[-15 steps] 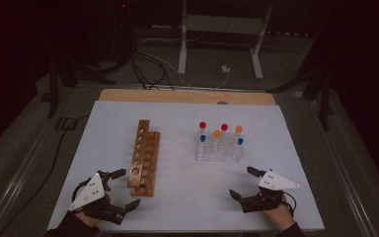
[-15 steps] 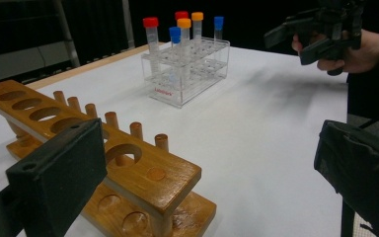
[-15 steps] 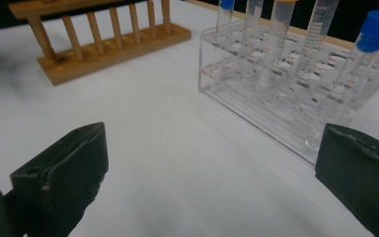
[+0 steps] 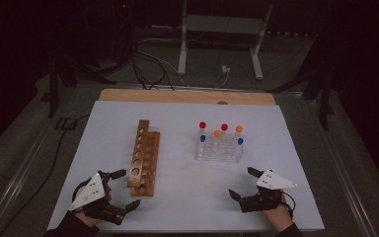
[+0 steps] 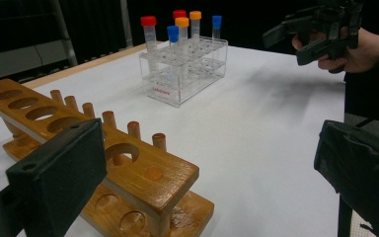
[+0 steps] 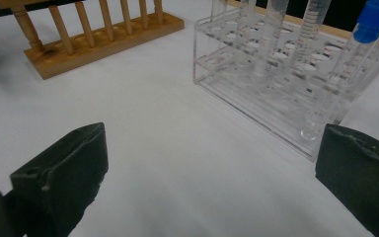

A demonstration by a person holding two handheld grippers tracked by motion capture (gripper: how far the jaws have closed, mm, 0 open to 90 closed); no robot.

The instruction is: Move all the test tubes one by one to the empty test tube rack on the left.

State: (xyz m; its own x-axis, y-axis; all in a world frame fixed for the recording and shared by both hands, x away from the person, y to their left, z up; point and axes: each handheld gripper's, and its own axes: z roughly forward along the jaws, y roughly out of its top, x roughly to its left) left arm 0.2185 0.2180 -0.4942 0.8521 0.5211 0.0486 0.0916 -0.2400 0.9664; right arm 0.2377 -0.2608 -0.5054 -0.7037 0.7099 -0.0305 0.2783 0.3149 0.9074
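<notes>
- Left gripper (image 4: 122, 188): low at the near left edge of the white table (image 4: 177, 113); jaws wide apart, nothing between them; just beside the near end of the wooden rack (image 4: 144, 157)
- Wooden rack: stands left of centre, long axis running away from the person; every hole visible in the left gripper view is empty; no tube loaded
- Clear rack (image 4: 219, 149): right of centre, well apart from the wooden rack; holds six capped tubes (image 5: 149, 39), all upright; two red, two orange, two blue caps
- Right gripper (image 4: 242, 183): near right edge of the table, near the clear rack but not touching it; jaws fully apart, empty; blue-capped tube (image 6: 348, 64) stands nearest in the right gripper view
- Judgement: likely work is moving tubes from clear rack to wooden rack; not begun; all six tubes left; first pick not yet made
</notes>
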